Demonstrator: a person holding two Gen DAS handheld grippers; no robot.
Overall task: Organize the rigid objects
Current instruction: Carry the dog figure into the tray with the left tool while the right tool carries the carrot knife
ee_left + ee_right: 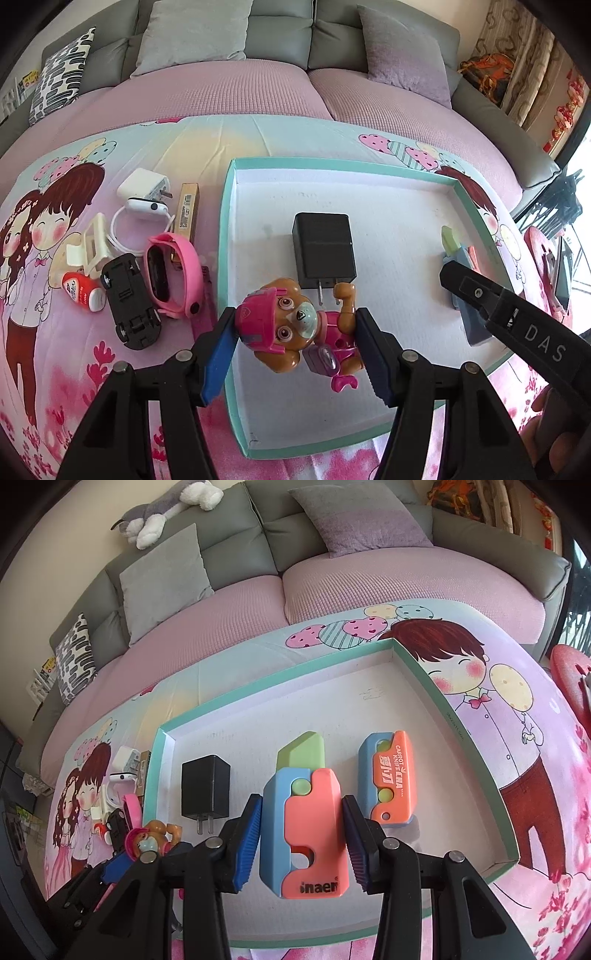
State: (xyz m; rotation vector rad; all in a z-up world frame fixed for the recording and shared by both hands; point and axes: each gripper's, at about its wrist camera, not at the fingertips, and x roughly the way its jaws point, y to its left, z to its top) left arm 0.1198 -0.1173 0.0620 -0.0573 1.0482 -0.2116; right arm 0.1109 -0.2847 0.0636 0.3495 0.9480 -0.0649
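Cloth printed with cartoon children and balloons (147, 147) covers the surface in front of us, and on it sits the shallow cardboard box with teal walls and a white floor (236, 173). Inside the box we see a black rectangular plug adapter (323, 251) lying flat with its prongs toward us, and farther right two plastic carrot knife toys. Our right gripper (301, 834) has its blue-padded fingers on either side of the larger salmon-and-blue carrot knife with a green blade (304, 827), close against its sides, though we cannot tell whether they press it; the smaller orange-and-blue carrot knife (391, 775) lies just beside it on the box floor. Our left gripper (295, 339) pinches the brown plastic puppy figure in a pink helmet and suit (295, 328) over the near part of the box, just in front of the adapter's prongs. Outside the box, to its left, we see a cluster: a black toy car chassis lying upside down (129, 299), a pink wristband watch (173, 273), a white charger block (142, 186) and a small red-and-white bottle (81, 290).
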